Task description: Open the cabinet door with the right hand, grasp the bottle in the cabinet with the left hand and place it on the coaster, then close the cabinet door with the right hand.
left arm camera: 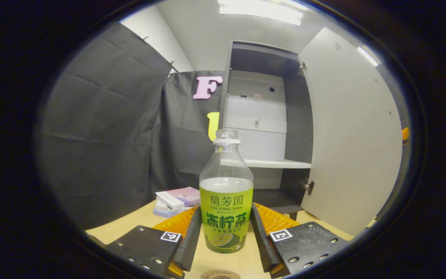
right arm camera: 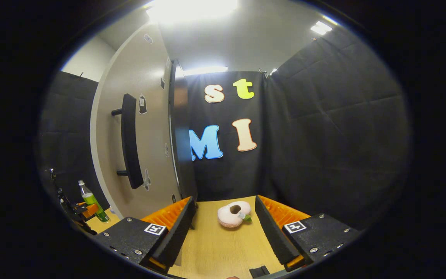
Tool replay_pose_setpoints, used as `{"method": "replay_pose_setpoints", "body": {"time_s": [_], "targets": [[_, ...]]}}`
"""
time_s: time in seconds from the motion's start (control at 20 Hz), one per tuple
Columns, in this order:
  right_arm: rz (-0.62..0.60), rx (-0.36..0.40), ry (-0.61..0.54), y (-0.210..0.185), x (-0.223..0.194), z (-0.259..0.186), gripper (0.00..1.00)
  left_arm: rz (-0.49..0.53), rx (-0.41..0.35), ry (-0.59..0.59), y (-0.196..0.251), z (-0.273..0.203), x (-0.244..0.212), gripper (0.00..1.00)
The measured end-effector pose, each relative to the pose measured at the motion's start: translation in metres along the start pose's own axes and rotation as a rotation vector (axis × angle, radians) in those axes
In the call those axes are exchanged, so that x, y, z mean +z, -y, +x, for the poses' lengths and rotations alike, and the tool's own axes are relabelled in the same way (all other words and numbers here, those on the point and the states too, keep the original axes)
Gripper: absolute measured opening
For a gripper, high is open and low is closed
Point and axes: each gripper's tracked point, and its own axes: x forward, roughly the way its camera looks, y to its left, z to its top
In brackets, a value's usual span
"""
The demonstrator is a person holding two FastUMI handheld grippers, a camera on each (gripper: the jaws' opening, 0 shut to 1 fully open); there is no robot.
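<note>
A clear bottle [left arm camera: 226, 193] with a green label, about half full, stands upright between the fingers of my left gripper [left arm camera: 225, 209], which is shut on its lower half. A round brown coaster [left arm camera: 220, 274] peeks in at the bottom edge, just nearer than the bottle's base. Behind the bottle the cabinet [left arm camera: 263, 116] is open, its pale door [left arm camera: 350, 135] swung out to the right. In the right gripper view the bottle [right arm camera: 91, 201] shows small at far left. My right gripper [right arm camera: 224, 202] is open over the table, right of the door's black handle [right arm camera: 129, 141].
A small stack of books or boxes [left arm camera: 176, 199] lies on the wooden table [left arm camera: 130, 223] left of the cabinet. A white plush toy [right arm camera: 234, 214] lies on the table between my right gripper's fingers, farther off. A white shelf [left arm camera: 277, 164] crosses the cabinet's inside.
</note>
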Motion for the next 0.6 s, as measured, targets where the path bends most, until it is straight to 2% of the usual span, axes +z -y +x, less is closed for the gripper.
{"method": "replay_pose_setpoints", "body": {"time_s": [0.05, 0.1, 0.25, 0.35, 0.4, 0.5, 0.55, 0.6], "targets": [[0.003, -0.002, -0.003, 0.0, -0.001, 0.001, 0.92, -0.001, 0.002, -0.006, -0.001, -0.004, -0.01, 0.67], [0.006, -0.005, -0.005, 0.0, -0.002, 0.002, 0.95, -0.002, 0.008, -0.011, -0.003, -0.006, -0.02, 0.67], [0.01, -0.007, -0.017, 0.0, -0.006, 0.004, 0.95, 0.012, 0.028, -0.026, -0.008, -0.014, -0.049, 0.68], [0.009, -0.011, -0.026, 0.001, -0.009, 0.004, 0.95, 0.02, 0.037, -0.049, -0.01, -0.019, -0.071, 0.72], [0.01, -0.012, -0.034, 0.001, -0.011, 0.005, 0.95, 0.019, 0.041, -0.071, -0.011, -0.021, -0.085, 0.67], [0.014, -0.013, -0.044, 0.001, -0.013, 0.006, 0.95, 0.012, 0.046, -0.107, -0.011, -0.025, -0.11, 0.68], [0.013, -0.013, -0.047, 0.0, -0.013, 0.007, 0.95, 0.015, 0.046, -0.122, -0.012, -0.027, -0.119, 0.72], [0.01, -0.012, -0.05, 0.0, -0.013, 0.006, 0.95, 0.024, 0.048, -0.133, -0.012, -0.026, -0.128, 0.68]]}}
